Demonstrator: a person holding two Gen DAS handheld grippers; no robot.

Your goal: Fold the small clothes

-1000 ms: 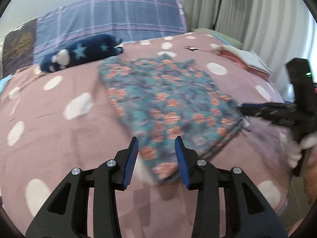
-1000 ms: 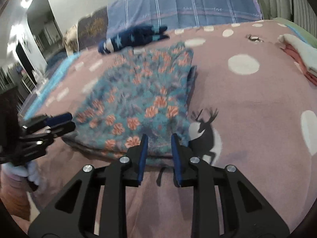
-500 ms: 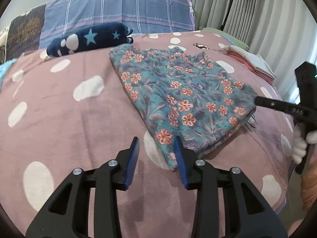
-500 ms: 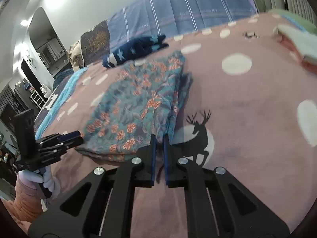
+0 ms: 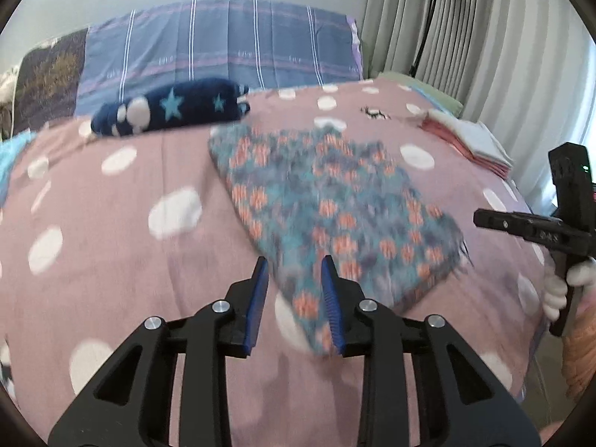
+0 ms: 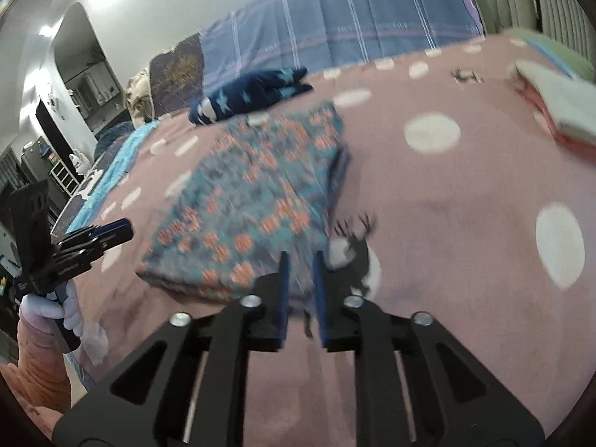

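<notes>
Left gripper (image 5: 292, 298) pitched downward, jaws closing, fingers part-spread; right gripper (image 6: 300, 294) likewise pitched downward, jaws opening from a narrow gap; each held in a white-gloved hand (image 6: 44, 311).

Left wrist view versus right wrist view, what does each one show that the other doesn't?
Only the left wrist view shows the black floor lamp against the curtains. Only the right wrist view shows the dark room with shelves beyond the bed. Both show the floral garment, the navy star pillow and the folded stack.
</notes>
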